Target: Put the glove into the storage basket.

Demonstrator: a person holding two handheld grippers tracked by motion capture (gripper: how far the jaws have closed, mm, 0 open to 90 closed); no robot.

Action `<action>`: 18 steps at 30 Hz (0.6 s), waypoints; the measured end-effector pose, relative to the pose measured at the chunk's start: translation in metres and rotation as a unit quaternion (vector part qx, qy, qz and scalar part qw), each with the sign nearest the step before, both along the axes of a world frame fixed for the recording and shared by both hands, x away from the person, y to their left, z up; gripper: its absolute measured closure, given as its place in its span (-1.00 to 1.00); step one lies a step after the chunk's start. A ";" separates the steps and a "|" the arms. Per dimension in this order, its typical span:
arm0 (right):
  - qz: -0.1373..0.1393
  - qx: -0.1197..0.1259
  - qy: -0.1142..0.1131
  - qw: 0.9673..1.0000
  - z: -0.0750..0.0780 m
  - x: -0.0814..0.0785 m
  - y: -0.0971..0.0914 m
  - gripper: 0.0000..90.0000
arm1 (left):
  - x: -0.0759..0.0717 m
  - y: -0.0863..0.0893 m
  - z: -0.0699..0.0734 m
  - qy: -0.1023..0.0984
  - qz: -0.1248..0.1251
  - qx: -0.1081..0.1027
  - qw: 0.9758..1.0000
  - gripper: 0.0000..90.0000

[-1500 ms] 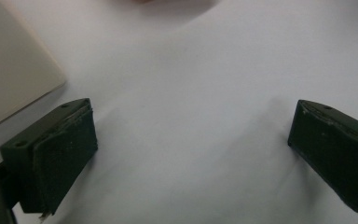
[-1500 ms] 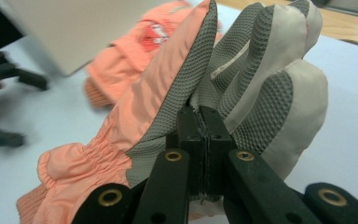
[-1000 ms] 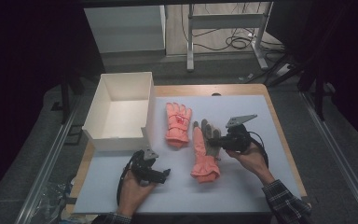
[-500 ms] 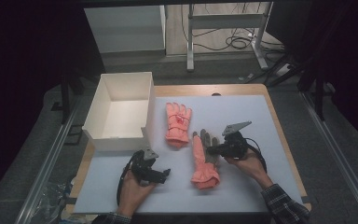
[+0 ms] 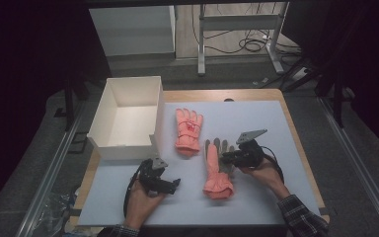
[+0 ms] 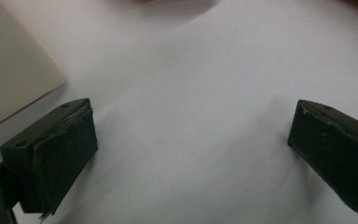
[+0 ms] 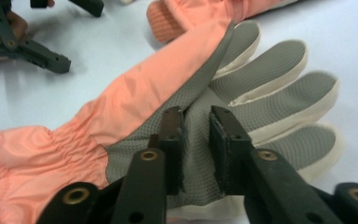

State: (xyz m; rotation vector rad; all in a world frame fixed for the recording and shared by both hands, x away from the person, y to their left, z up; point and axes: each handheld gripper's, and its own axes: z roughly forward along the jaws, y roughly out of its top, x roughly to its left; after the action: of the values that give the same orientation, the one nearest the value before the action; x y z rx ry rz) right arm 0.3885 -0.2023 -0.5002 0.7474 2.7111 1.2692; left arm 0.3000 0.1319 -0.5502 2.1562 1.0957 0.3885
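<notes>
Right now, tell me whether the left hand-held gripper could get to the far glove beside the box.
Probably yes. The left hand-held gripper is open and holds nothing, and bare mat lies between it and the far glove; the box stands off to the side.

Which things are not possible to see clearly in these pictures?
- Underside of the near glove: it lies palm up, high view.
- Print on the far glove: too small, high view.
- White box: cut off by the edge, left gripper view.
</notes>
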 end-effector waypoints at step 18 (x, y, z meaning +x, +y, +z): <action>-0.019 -0.007 -0.046 0.999 0.036 0.010 0.012 0.07 | 0.000 0.000 0.000 -0.001 -0.001 0.001 1.000 -0.98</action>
State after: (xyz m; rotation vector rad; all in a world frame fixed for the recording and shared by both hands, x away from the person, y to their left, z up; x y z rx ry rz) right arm 0.3985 -0.1905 -0.4640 0.7169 2.6175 1.2441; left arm 0.3002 0.1321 -0.5501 2.1583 1.0927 0.3896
